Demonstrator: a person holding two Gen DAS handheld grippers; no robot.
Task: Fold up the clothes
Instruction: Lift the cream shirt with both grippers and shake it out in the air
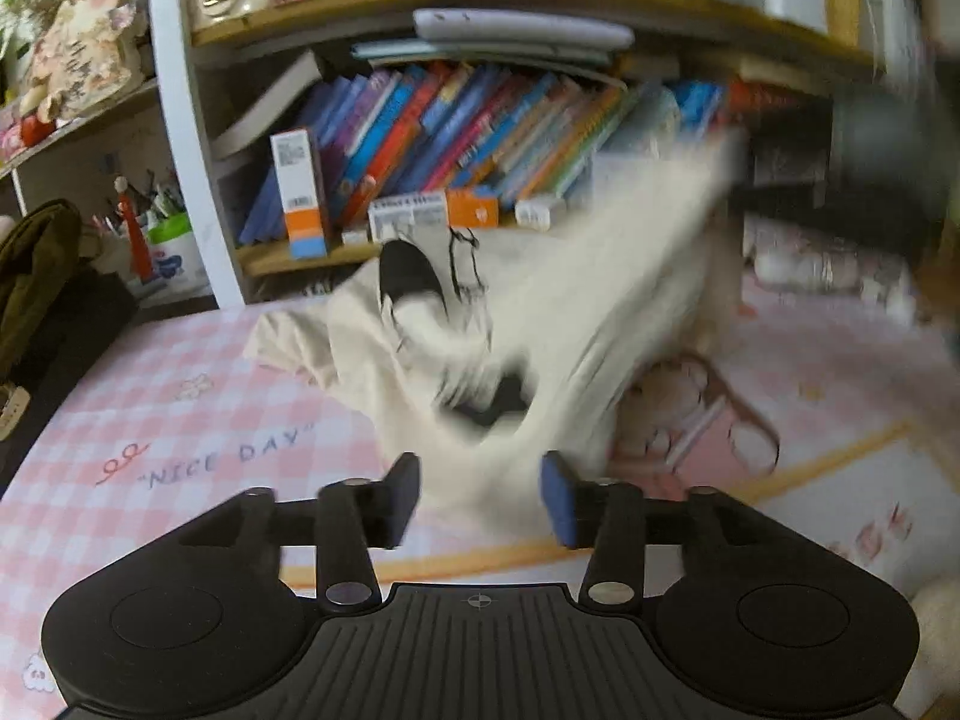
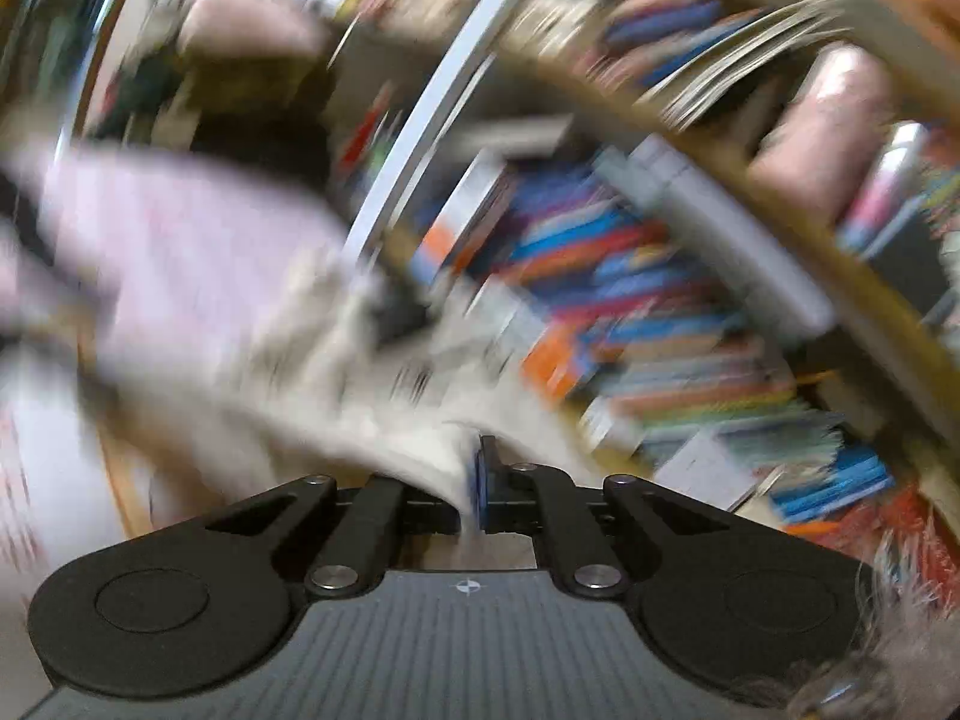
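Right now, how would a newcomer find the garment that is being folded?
Start at the pink checked bedsheet printed "NICE DAY", before the bookshelf. On it lies a cream T-shirt, one end raised by the right gripper, whose fingers are shut on it. It alone carries a black drawing.

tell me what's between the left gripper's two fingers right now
In the left wrist view, the cream garment runs down into the gap of the open left gripper; neither pad visibly clamps it. Pink checked bedsheet lies beneath.

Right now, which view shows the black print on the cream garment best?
The left wrist view: the cream cotton garment lies bunched on the pink checked bedsheet, its black print fairly sharp. The right wrist view is motion-blurred; it shows only cream cloth pinched in the right gripper.
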